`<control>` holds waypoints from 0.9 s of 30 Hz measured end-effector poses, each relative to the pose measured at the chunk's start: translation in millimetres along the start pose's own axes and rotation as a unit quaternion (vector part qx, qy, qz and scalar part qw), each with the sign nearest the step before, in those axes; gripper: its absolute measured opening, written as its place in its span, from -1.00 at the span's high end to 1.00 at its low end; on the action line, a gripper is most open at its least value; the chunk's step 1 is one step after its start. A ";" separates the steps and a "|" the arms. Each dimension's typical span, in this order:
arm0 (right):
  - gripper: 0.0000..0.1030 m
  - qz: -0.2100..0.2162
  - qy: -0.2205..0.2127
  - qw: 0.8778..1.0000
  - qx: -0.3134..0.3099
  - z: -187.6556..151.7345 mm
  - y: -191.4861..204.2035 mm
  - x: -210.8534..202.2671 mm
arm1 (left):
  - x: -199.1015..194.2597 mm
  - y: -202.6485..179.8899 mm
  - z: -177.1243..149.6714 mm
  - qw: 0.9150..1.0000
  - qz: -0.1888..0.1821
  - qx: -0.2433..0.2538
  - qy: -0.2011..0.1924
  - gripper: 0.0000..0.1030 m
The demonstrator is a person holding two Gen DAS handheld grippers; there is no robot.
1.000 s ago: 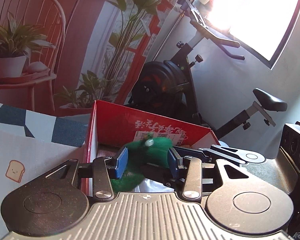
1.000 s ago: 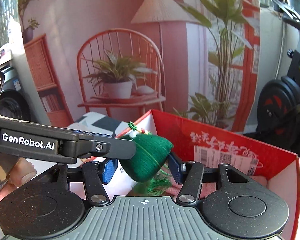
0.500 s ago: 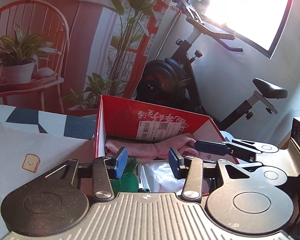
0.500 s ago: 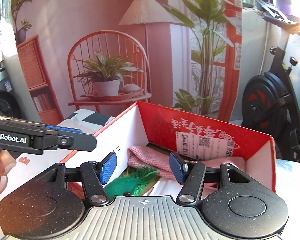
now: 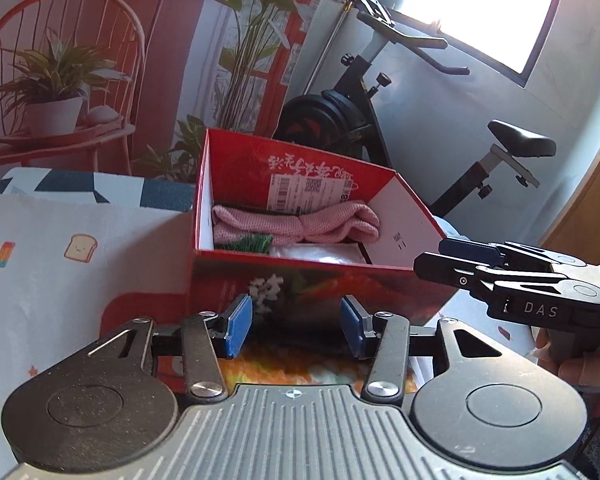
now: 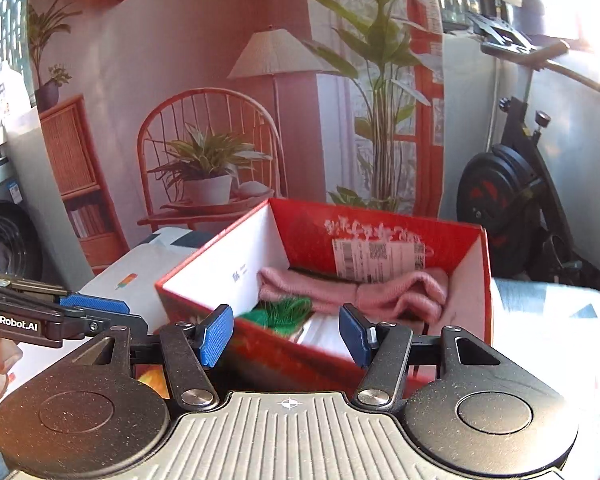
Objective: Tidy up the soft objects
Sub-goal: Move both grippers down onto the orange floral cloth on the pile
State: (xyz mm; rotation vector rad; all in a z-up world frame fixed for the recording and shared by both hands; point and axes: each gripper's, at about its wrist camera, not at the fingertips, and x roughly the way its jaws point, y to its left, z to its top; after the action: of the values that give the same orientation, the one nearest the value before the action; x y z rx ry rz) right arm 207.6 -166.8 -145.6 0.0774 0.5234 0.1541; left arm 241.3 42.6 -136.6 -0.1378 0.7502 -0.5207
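A red cardboard box (image 5: 300, 280) stands open on the worktop (image 5: 60, 280), which wears a cloth printed with toast and ice lollies. Inside lie a pink knitted piece (image 6: 380, 290) along the far wall and a green tasselled soft toy (image 6: 284, 312) nearer the front. The left gripper (image 5: 296, 326) has empty jaws, opening; the right gripper (image 6: 286, 334) stands open, holding nothing.

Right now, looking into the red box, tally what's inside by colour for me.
Pink: 1, the pink knit bundle along the back wall of the red box.
Green: 1, the green tasselled item in front of it.
White: 1, a white packet, partly hidden.
Total: 3
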 end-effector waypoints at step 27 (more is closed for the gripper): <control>-0.17 0.012 0.109 0.984 0.142 -118.8 -6.7 -6.4 | 23.6 -5.8 -88.4 0.995 -0.035 -0.034 0.088 0.02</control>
State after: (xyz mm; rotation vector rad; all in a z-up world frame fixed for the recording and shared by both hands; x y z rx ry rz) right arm 143.2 -170.3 -245.8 0.3475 0.7615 0.1114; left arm 193.2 31.4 -213.8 -0.1839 0.9385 -0.5787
